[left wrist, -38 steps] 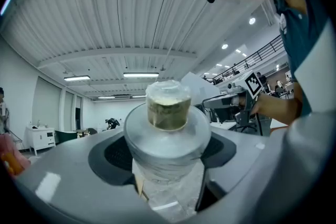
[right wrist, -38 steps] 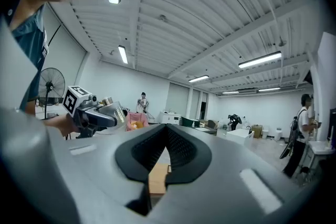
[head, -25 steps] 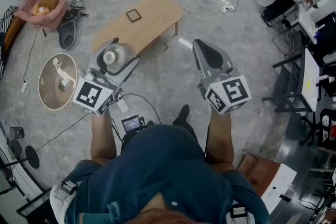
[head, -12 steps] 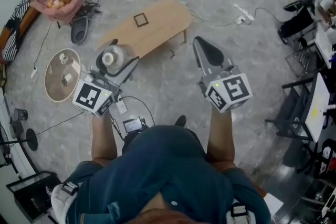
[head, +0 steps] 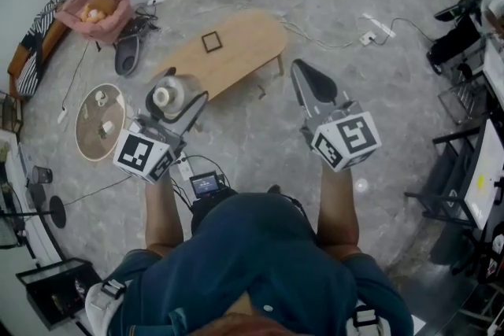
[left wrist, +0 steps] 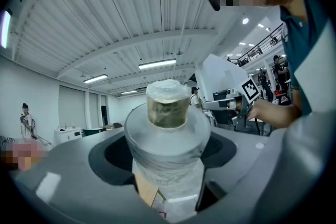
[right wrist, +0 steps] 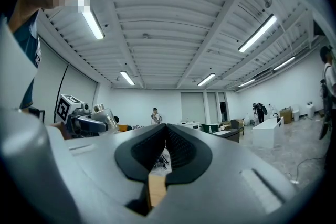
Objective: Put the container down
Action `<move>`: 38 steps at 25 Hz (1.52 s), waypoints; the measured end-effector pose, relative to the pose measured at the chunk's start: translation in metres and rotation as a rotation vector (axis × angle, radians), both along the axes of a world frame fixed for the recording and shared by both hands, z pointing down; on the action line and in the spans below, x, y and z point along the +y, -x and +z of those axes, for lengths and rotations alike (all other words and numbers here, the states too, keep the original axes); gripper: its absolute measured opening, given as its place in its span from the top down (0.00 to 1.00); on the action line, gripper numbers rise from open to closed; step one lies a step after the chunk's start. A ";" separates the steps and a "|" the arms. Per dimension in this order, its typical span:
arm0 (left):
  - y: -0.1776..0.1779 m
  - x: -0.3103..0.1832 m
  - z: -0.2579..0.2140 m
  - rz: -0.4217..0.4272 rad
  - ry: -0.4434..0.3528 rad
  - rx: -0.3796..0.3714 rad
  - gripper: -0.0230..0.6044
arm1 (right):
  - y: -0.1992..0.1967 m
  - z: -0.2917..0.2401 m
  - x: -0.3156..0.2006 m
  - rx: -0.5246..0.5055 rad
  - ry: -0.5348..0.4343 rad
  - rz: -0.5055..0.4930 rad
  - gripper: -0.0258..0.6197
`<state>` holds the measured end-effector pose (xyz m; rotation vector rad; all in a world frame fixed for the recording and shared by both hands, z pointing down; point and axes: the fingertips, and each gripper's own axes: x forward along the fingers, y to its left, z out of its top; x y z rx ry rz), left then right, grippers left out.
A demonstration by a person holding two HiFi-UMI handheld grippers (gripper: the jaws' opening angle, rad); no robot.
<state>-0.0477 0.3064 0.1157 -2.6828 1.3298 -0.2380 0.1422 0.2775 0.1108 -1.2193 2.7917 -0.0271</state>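
Left claw (head: pixel 178 94) pinching container (left wrist: pixel 167 128), up in air, short of wooden table (head: pixel 236 47). Right claw (head: pixel 305 75) pressed together, empty. Not set down yet. Next, imo: reach over table, lower till base lands, then let go.

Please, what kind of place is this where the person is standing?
Probably a large open laboratory or workshop hall, not a home. A white ribbed ceiling carries long strip lights, a white power strip lies on the grey stone-look floor, and black-framed work desks line one side.
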 end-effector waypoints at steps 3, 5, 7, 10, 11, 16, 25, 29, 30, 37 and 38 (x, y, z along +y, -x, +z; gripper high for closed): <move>-0.008 -0.006 0.003 -0.015 0.001 0.034 0.43 | -0.010 0.005 -0.007 0.014 0.012 -0.005 0.94; -0.020 -0.018 0.004 -0.011 0.001 0.047 0.43 | -0.024 0.007 -0.016 0.012 0.024 0.005 0.94; -0.034 -0.033 0.008 0.007 0.007 0.048 0.43 | -0.038 0.013 -0.024 0.016 0.041 0.022 0.94; -0.049 -0.057 0.018 0.038 0.027 0.056 0.43 | -0.052 0.018 -0.039 0.038 0.063 0.050 0.94; -0.053 -0.066 0.020 0.051 0.033 0.060 0.43 | -0.055 0.018 -0.044 0.042 0.066 0.062 0.94; -0.069 -0.123 0.023 0.148 0.016 0.089 0.43 | -0.072 0.009 -0.081 0.066 0.048 0.161 0.94; -0.042 -0.237 0.009 0.257 -0.010 0.114 0.43 | -0.040 -0.006 -0.176 0.101 0.025 0.257 0.94; -0.024 -0.283 0.005 0.278 -0.017 0.126 0.43 | -0.025 -0.011 -0.213 0.118 0.024 0.290 0.94; -0.024 -0.295 0.005 0.291 -0.010 0.128 0.43 | -0.025 -0.012 -0.223 0.121 0.032 0.306 0.94; -0.001 -0.371 0.018 0.361 0.015 0.173 0.43 | 0.007 -0.008 -0.289 0.183 0.072 0.369 0.94; 0.006 -0.379 0.022 0.357 0.022 0.179 0.43 | 0.015 -0.007 -0.298 0.191 0.074 0.365 0.94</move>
